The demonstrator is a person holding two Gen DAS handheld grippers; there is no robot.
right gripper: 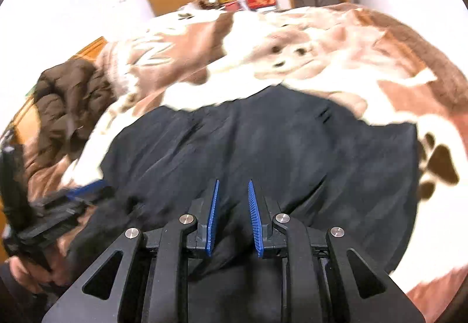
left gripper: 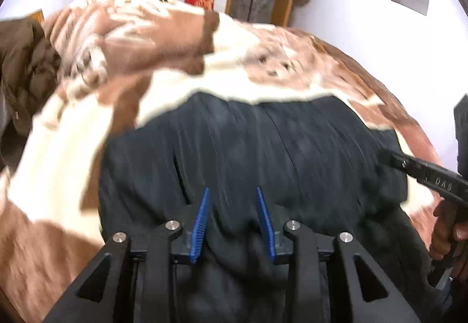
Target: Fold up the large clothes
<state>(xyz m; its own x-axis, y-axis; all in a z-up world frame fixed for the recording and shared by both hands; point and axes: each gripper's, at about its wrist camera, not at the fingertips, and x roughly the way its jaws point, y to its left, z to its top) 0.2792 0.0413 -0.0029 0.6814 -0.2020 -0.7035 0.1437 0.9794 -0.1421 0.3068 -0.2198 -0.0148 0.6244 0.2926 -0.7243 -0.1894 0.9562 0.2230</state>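
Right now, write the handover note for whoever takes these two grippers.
Left hand-held gripper: jaws part open over the near edge of the dark garment; cloth bunches between the blue pads, but a firm grip cannot be confirmed.
Right hand-held gripper: same stance further along that near edge, pads narrowly apart, cloth between them, grip unclear.
Garment: spread on the brown-and-white blanket, far edge lying flat. A brown jacket sits heaped off to one side.
Done: garment laid out, both grippers at the near edge.
Left: secure the edge, fold it over, then the jacket probably.
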